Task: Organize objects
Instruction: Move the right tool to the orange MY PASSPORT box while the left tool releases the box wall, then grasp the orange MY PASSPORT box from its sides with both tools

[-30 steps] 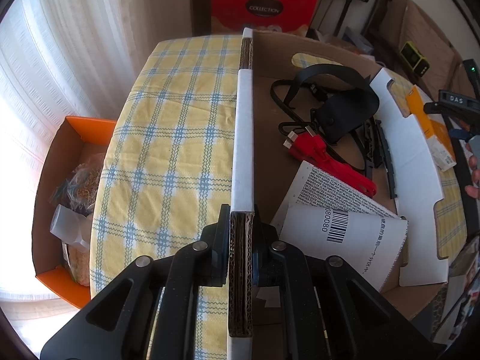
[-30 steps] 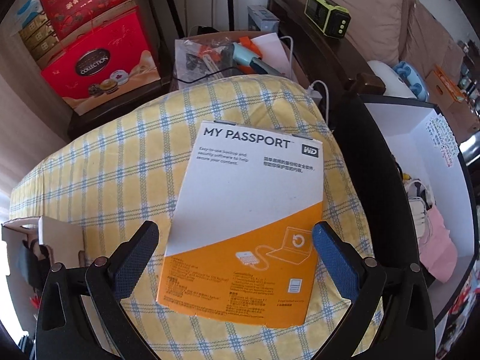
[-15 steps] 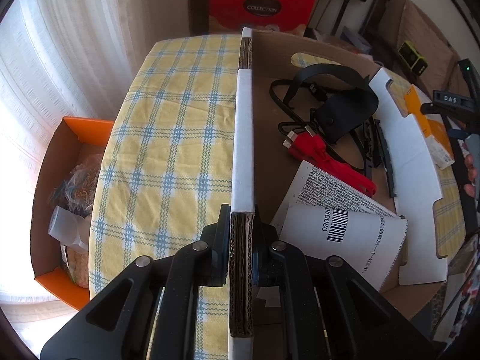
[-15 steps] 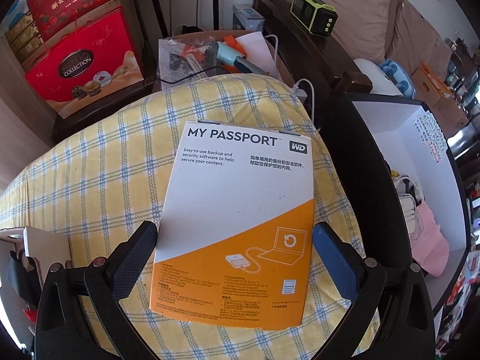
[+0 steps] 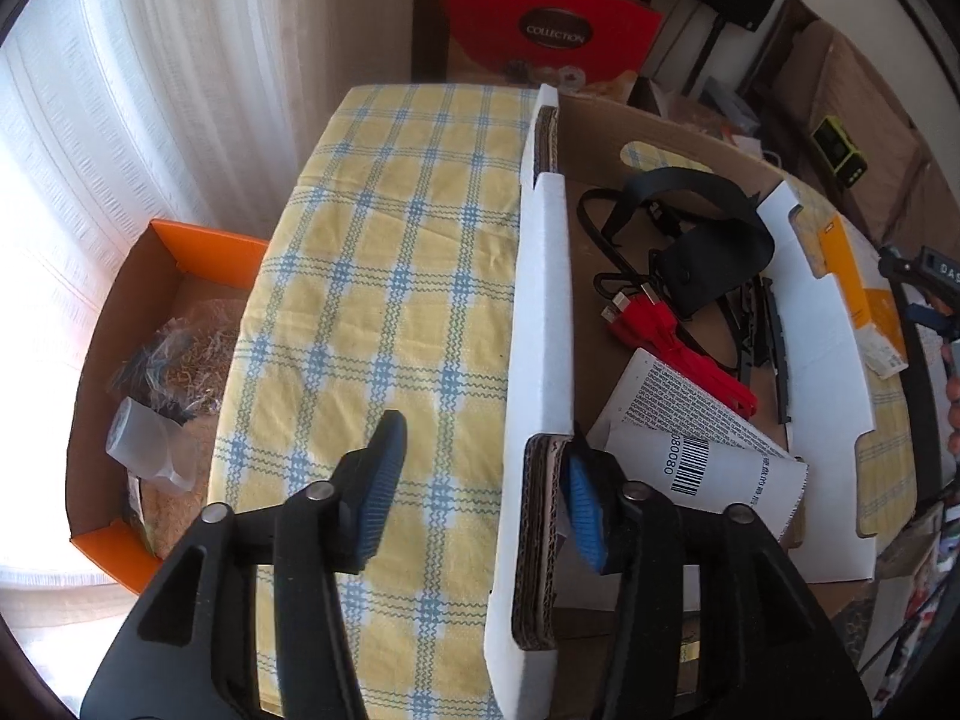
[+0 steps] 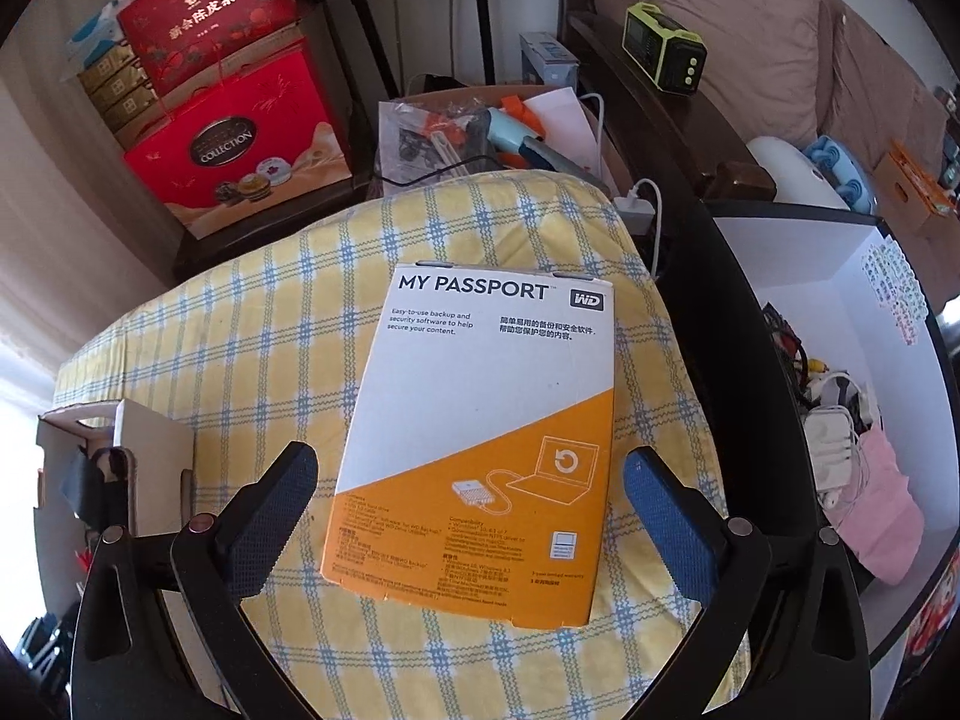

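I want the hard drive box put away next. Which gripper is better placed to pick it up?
Right. The right gripper stands open with the My Passport box between its fingers. The left gripper, jaws just opened, straddles the cardboard box wall.

Left hand-held gripper [image 5: 477,489]: matte black plastic linkage arms, round silver screws at the pivots, ribbed blue pads [image 5: 378,483] on the inner finger faces. Right hand-held gripper [image 6: 468,513]: same black angular frame, silver pivot screws, dark blue dimpled pads [image 6: 270,519].
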`<action>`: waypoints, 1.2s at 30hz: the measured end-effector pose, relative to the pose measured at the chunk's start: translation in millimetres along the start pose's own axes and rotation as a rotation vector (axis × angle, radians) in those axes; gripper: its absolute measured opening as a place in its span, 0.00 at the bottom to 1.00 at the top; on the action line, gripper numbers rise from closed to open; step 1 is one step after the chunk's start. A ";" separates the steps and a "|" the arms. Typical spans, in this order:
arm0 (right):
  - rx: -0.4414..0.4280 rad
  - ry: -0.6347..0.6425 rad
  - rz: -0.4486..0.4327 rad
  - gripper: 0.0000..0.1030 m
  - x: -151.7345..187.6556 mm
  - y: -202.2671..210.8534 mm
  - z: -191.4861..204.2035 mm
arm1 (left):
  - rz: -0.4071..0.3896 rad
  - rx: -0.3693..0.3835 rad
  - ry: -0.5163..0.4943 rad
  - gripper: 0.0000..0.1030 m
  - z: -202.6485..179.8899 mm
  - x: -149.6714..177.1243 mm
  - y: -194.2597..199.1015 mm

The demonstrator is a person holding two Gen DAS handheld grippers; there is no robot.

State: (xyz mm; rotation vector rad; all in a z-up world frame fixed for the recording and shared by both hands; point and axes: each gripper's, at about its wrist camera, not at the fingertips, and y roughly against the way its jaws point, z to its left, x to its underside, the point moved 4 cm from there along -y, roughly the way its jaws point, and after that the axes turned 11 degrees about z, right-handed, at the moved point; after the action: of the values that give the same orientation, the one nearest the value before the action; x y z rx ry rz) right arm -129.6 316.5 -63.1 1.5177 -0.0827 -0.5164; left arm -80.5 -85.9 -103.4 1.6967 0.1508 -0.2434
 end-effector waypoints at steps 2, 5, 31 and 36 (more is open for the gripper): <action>-0.013 0.024 -0.005 1.00 3.5 5.3 1.3 | -0.023 -0.005 0.003 0.61 5.9 1.4 11.6; -0.004 0.064 -0.018 1.00 10.5 12.4 2.1 | -0.049 -0.016 -0.015 0.65 7.5 3.5 28.3; -0.201 0.012 0.015 0.46 24.0 18.9 -51.3 | 0.074 0.361 -0.306 0.35 -239.1 -72.2 47.4; -0.249 -0.019 0.021 0.46 22.6 13.8 -58.7 | 0.119 0.337 -0.323 0.29 -285.2 -86.6 15.1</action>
State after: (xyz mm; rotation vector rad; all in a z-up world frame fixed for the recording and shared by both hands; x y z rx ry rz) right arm -84.2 362.2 -60.0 1.2676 -0.0465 -0.5050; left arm -139.7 197.6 -31.4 1.9649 -0.2436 -0.4701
